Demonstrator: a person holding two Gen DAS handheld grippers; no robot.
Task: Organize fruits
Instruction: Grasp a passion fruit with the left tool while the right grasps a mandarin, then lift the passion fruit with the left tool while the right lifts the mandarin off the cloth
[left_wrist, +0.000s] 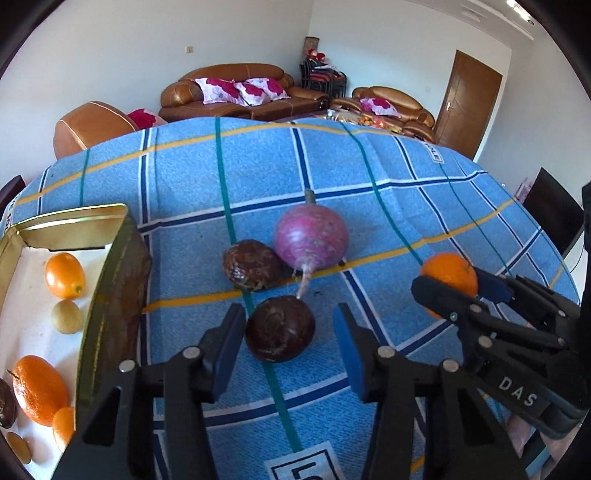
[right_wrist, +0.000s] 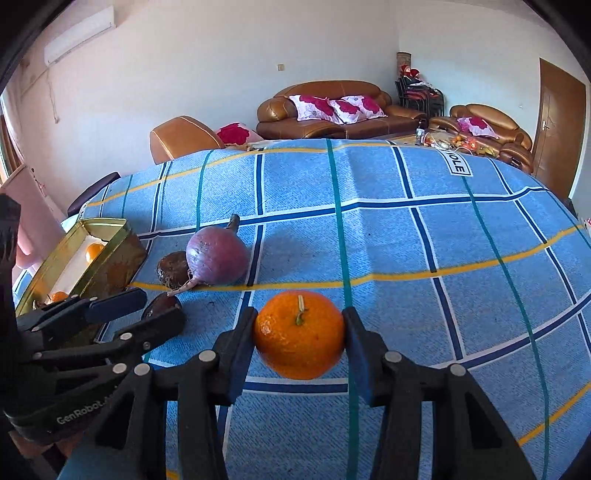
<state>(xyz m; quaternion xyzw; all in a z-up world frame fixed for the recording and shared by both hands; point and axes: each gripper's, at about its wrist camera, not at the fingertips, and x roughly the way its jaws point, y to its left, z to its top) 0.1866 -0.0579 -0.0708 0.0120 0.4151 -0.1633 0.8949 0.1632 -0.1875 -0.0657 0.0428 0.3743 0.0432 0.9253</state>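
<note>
My left gripper (left_wrist: 290, 336) is open around a dark brown round fruit (left_wrist: 280, 328) on the blue checked cloth; the left pad touches it, the right pad stands apart. A second dark fruit (left_wrist: 252, 269) and a purple radish (left_wrist: 311, 236) lie just beyond. My right gripper (right_wrist: 300, 332) is shut on an orange tangerine (right_wrist: 300, 334), stem up; it also shows in the left wrist view (left_wrist: 451, 275). A gold tin box (left_wrist: 110, 280) at the left holds several oranges and small fruits (left_wrist: 64, 275).
The blue checked cloth (right_wrist: 406, 240) covers the table to its far edge. The tin box also shows at the left of the right wrist view (right_wrist: 110, 254), behind the left gripper (right_wrist: 140, 314). Brown sofas (right_wrist: 332, 107) and a door stand beyond the table.
</note>
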